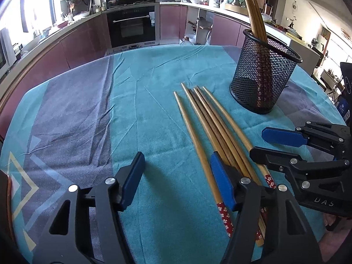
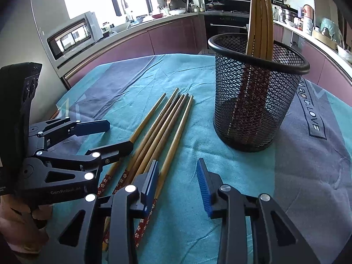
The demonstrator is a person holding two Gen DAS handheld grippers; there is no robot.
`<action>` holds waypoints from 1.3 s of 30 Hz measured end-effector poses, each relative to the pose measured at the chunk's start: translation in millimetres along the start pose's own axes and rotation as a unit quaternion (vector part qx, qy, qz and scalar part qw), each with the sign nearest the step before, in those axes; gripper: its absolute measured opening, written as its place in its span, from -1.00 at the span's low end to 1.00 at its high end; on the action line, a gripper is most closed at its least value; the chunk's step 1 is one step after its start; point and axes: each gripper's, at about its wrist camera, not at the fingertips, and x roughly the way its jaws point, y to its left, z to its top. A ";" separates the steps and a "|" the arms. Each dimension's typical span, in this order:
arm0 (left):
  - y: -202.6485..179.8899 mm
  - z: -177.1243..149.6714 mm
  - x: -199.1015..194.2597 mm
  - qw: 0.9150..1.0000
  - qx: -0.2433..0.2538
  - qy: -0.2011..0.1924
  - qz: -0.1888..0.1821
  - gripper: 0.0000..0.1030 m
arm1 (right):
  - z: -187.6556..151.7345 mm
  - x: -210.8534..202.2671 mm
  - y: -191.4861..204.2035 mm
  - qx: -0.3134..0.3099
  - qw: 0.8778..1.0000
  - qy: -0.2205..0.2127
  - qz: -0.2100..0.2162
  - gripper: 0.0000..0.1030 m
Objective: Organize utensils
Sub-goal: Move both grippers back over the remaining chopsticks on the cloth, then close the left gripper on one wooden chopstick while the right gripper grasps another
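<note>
Several wooden chopsticks (image 1: 209, 121) (image 2: 162, 127) with red flowered ends lie side by side on the teal cloth. More chopsticks (image 1: 255, 15) (image 2: 260, 17) stand in a black mesh cup (image 1: 264, 79) (image 2: 253, 101) behind them. My left gripper (image 1: 178, 176) (image 2: 110, 136) is open and low over the near ends; the leftmost chopstick lies just inside its right pad. My right gripper (image 2: 178, 184) (image 1: 275, 145) is open too, and the rightmost chopstick runs past its left pad. Neither pair of pads presses on anything.
The teal and grey cloth (image 1: 88, 121) (image 2: 319, 165) covers the whole table. A person's hand (image 2: 19, 226) holds the left gripper. Kitchen counters, an oven (image 1: 132, 26) and a microwave (image 2: 72, 35) stand beyond the table's far edge.
</note>
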 end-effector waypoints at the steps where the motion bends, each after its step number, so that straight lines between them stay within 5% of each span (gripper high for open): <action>1: -0.7 0.3 1.0 1.000 0.001 0.000 0.001 0.13 | 0.8 0.6 0.2 -0.001 1.000 0.000 -0.001 -0.38; 20: -9.3 24.6 16.9 1.000 0.004 0.003 0.003 -0.36 | 21.4 20.0 -2.3 0.005 1.000 0.002 -0.016 -0.76; 39: -5.3 18.2 15.5 1.000 -0.024 0.004 -0.011 -0.80 | 19.7 12.5 -19.1 0.032 0.999 0.002 0.003 -0.90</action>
